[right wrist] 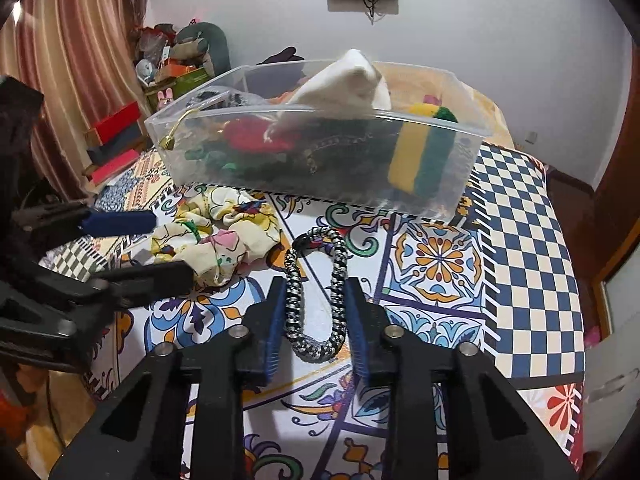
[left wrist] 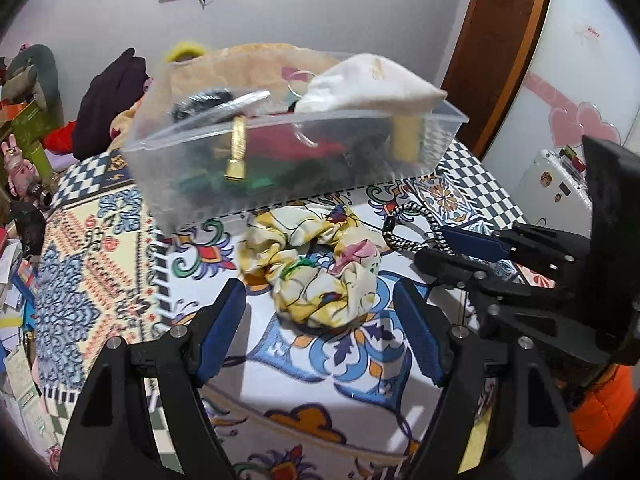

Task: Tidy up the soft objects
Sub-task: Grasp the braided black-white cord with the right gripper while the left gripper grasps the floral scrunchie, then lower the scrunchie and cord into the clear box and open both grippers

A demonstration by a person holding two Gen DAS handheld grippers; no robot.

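On the patterned table [right wrist: 440, 256], toward its far side, sits a clear bin [right wrist: 448, 200], long side facing the cameras. Inside: a white cloth [right wrist: 344, 84] mounded above the rim, a yellow-green band [right wrist: 420, 152] upright against the right end, a red item [right wrist: 248, 138] mid-bin, dark tangled pieces low down, a gold-tipped strap [left wrist: 238, 148] hanging at the left front wall. Just in front of the bin lies a floral scrunchie [left wrist: 316, 264]; beside it, to its right, a black-white braided loop [right wrist: 316, 288], the two near but apart. Left claw [left wrist: 320, 328] wide, fingers either side of the scrunchie's near edge, not gripping. Right claw [right wrist: 316, 320] partly closed, pads flanking the loop's near end; contact cannot be told. Checkered border and table edge run along the right [right wrist: 552, 280], open cloth there. Clutter past the left edge.
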